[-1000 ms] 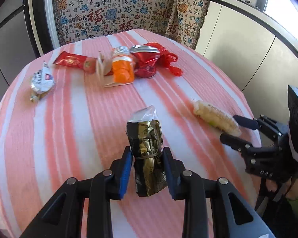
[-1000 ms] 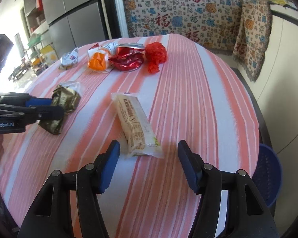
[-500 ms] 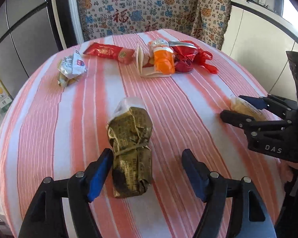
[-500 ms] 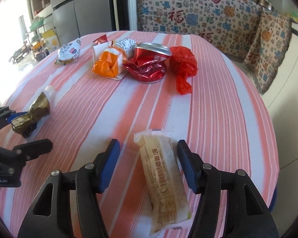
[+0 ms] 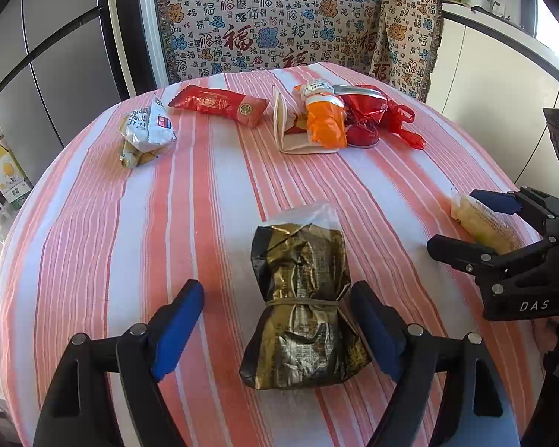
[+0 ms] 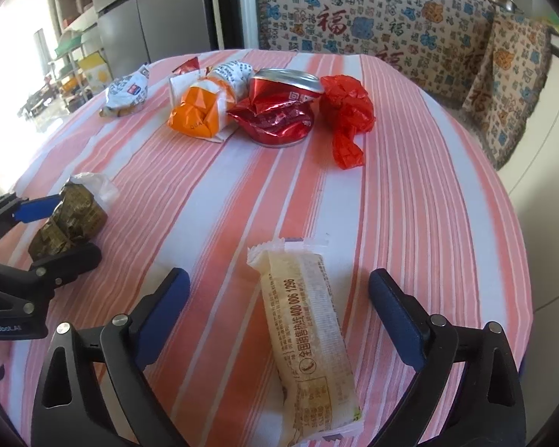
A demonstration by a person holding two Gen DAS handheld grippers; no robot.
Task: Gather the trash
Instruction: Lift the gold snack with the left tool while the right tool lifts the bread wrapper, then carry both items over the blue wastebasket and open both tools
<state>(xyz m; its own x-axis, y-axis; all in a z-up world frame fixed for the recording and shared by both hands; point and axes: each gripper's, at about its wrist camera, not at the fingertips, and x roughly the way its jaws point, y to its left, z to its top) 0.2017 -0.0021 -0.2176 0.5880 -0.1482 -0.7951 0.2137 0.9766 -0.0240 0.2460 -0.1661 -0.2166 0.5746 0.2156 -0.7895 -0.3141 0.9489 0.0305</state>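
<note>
A dark gold foil packet (image 5: 302, 309) tied with a band lies on the striped tablecloth between the jaws of my open left gripper (image 5: 277, 329), near the right pad. It also shows in the right wrist view (image 6: 69, 219). A long beige snack wrapper (image 6: 309, 339) lies between the jaws of my open right gripper (image 6: 279, 320), touching neither pad. It also shows in the left wrist view (image 5: 480, 221), as does the right gripper (image 5: 469, 223).
Further back lie a white snack bag (image 5: 145, 132), a red packet (image 5: 220, 104), an orange-and-white wrapper (image 5: 322, 119), a crushed red can (image 6: 279, 111) and red plastic (image 6: 348, 119). A patterned bench (image 5: 279, 26) stands behind the round table (image 5: 93, 246).
My left gripper let go of the gold packet and opened wide; the packet now lies on the cloth. My right gripper moved forward so the beige wrapper sits between its jaws.
</note>
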